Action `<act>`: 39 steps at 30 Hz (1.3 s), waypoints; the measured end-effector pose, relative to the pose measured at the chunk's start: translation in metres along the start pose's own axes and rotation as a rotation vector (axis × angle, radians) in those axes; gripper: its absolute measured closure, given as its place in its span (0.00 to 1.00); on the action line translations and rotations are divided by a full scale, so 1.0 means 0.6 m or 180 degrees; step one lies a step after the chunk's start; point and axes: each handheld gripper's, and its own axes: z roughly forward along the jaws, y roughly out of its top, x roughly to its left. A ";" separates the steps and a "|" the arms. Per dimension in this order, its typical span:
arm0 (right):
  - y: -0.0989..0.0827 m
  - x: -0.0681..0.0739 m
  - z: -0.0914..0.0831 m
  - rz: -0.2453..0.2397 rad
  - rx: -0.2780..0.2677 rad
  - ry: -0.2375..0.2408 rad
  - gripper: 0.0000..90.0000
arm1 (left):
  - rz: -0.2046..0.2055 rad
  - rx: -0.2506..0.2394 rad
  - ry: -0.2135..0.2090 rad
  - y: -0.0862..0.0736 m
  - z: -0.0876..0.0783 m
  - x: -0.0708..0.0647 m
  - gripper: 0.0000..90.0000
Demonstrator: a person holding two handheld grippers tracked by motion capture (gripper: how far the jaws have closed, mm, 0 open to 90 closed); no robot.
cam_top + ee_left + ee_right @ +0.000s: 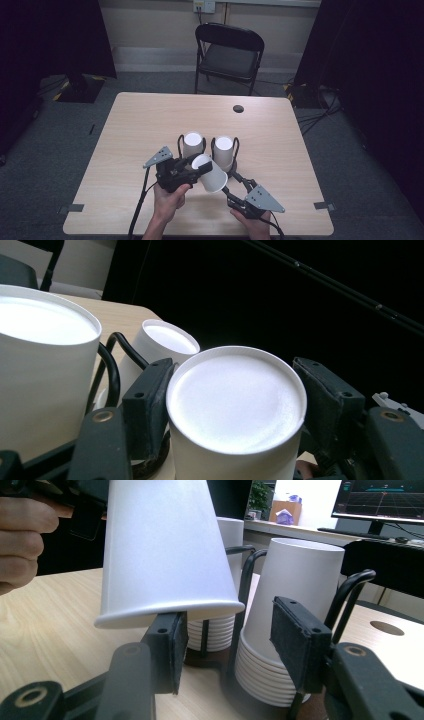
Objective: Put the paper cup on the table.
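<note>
While the left hand-held gripper grips a tilted paper cup upside down, the right hand-held gripper — low, level — gapes.

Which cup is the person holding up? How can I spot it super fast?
Look at the near half of the table, just in front of the two cup stacks standing upside down in black wire racks. The held cup is the single white one there, pinched at its base by the left gripper. Unlike the stacks, it is lifted and tipped on its side.
</note>
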 end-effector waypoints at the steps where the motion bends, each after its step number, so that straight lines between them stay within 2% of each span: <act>1: 0.000 0.000 0.000 -0.0010 -0.0011 0.0015 0.56 | -0.0020 0.0005 -0.0012 -0.001 0.001 0.000 0.39; 4: -0.001 0.001 0.002 -0.0062 -0.0064 0.0058 0.59 | -0.0110 0.0012 -0.0094 -0.004 0.004 -0.004 0.39; 7: -0.001 0.002 0.006 -0.0144 -0.0151 0.0099 0.63 | -0.0112 0.0029 -0.0107 -0.005 0.006 -0.007 0.39; 9: -0.001 0.004 0.006 -0.0197 -0.0217 0.0108 0.66 | -0.0159 0.0042 -0.0156 -0.005 0.006 -0.008 0.39; 10: 0.000 0.005 0.005 -0.0250 -0.0305 0.0122 0.67 | -0.0181 0.0046 -0.0184 -0.005 0.005 -0.010 0.39; 13: 0.001 0.005 0.006 -0.0299 -0.0366 0.0130 0.70 | -0.0232 0.0078 -0.0238 -0.005 0.005 -0.012 0.39; 16: 0.002 0.006 0.007 -0.0339 -0.0409 0.0137 0.72 | -0.0364 0.0088 -0.0346 -0.005 0.006 -0.010 0.39; 18: 0.004 0.006 0.008 -0.0362 -0.0430 0.0138 0.73 | -0.0391 0.0103 -0.0382 -0.005 0.008 -0.010 0.39; 21: 0.006 0.003 0.010 -0.0352 -0.0482 0.0133 0.76 | -0.0360 0.0186 -0.0401 -0.005 0.010 -0.017 0.39; 28: 0.012 0.001 0.006 -0.0386 -0.0604 0.0103 0.86 | -0.0417 0.0148 -0.0510 -0.006 0.011 -0.015 0.38; 31: 0.013 -0.001 0.003 -0.0362 -0.0622 0.0128 0.90 | -0.0476 0.0131 -0.0576 -0.009 0.010 -0.008 0.38; 33: 0.014 -0.001 0.001 -0.0335 -0.0644 0.0183 0.94 | -0.0491 0.0114 -0.0573 -0.010 0.010 -0.005 0.36; 35: 0.014 0.001 0.000 -0.0353 -0.0620 0.0192 0.94 | -0.0455 0.0111 -0.0587 -0.011 0.010 -0.002 0.36; 39: 0.014 0.001 0.000 -0.0355 -0.0538 0.0214 0.95 | -0.0334 0.0104 -0.0481 -0.011 0.007 -0.003 0.35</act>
